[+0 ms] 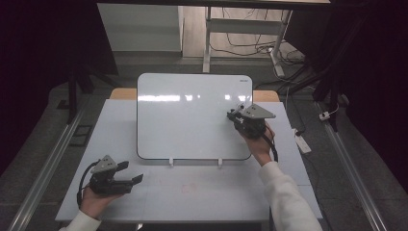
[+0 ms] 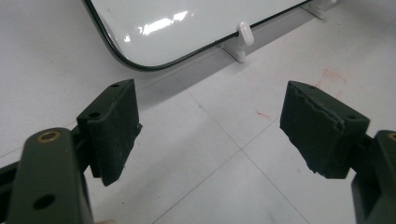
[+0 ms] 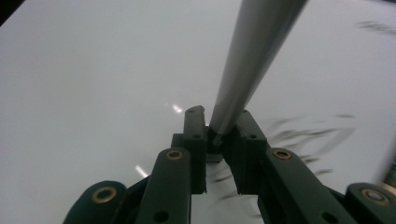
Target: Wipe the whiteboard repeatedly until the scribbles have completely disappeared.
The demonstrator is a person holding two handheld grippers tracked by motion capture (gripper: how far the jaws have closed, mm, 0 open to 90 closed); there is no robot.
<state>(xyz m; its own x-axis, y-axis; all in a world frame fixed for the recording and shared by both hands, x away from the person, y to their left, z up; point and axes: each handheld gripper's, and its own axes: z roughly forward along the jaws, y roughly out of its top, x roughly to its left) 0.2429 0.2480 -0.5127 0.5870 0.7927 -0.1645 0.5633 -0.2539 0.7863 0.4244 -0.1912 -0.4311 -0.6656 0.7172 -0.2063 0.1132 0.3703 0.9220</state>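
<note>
One whiteboard (image 1: 192, 115), one marker (image 3: 252, 60), two grippers

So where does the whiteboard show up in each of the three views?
High view: the whiteboard stands propped at table centre, with the right gripper at its right edge.
Left gripper view: its rounded lower corner sits top centre, beyond the open left gripper.
Right gripper view: its glossy face forms the backdrop behind a grey rod.
Shared landmark: the white support clip under the board's bottom edge, seen in the first two.

The grey rod's (image 3: 252, 60) far end runs past the top edge.
</note>
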